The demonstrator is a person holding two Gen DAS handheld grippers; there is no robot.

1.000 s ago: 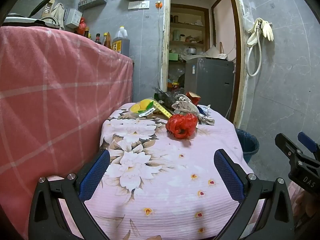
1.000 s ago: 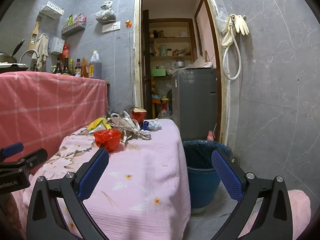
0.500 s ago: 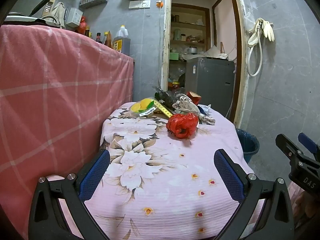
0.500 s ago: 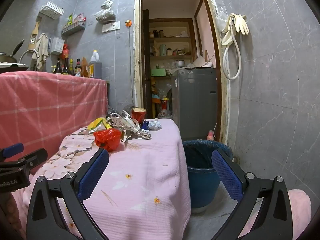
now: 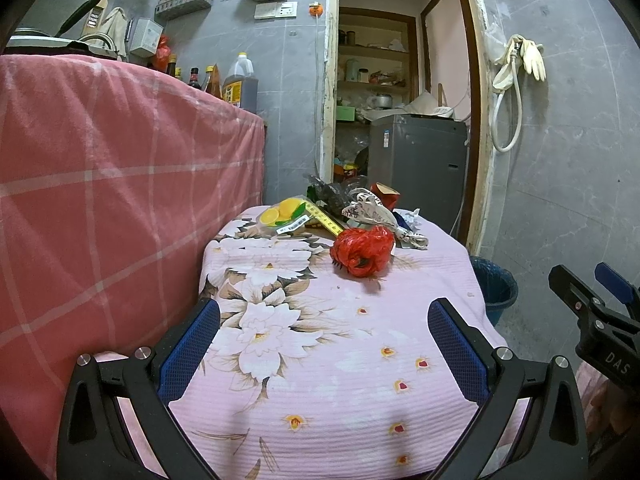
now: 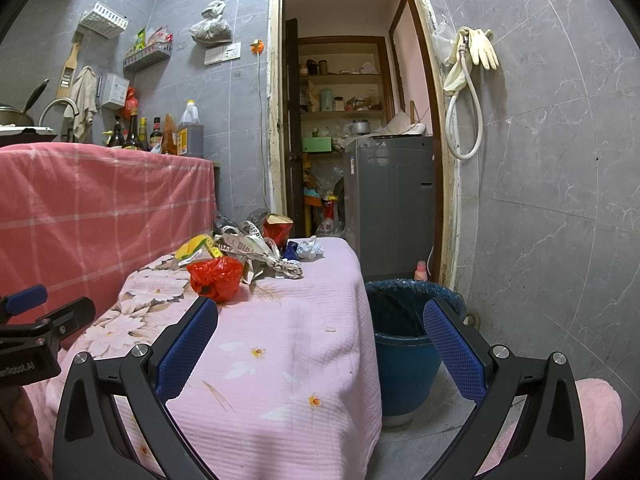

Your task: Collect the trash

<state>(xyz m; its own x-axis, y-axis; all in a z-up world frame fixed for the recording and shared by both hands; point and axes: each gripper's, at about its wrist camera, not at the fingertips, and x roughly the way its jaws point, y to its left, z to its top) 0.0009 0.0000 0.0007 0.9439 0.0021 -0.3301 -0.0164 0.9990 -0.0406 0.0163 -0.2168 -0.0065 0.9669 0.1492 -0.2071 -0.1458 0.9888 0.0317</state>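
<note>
A heap of trash lies at the far end of the table (image 5: 320, 360) under its pink flowered cloth: a crumpled red plastic bag (image 5: 362, 256) (image 6: 216, 277) nearest me, a yellow fruit wrapper (image 5: 286, 214), a printed paper bag (image 5: 374, 216) (image 6: 256, 248), a red carton (image 6: 277, 229) and a white paper wad (image 6: 310, 249). My left gripper (image 5: 324, 344) hangs open over the near half of the table, nothing between its fingers. My right gripper (image 6: 320, 344) is open at the table's right edge. A blue bin (image 6: 408, 340) with a dark liner stands on the floor to the right.
A counter draped in pink checked cloth (image 5: 100, 200) runs along the left, with bottles on top. Behind the table an open doorway shows a grey appliance (image 6: 390, 200) and shelves. Grey tiled wall on the right carries a hose and gloves (image 6: 472, 64).
Both views have barely shifted; the left gripper drifted slightly. Nothing was taken hold of and both grippers stay open.
</note>
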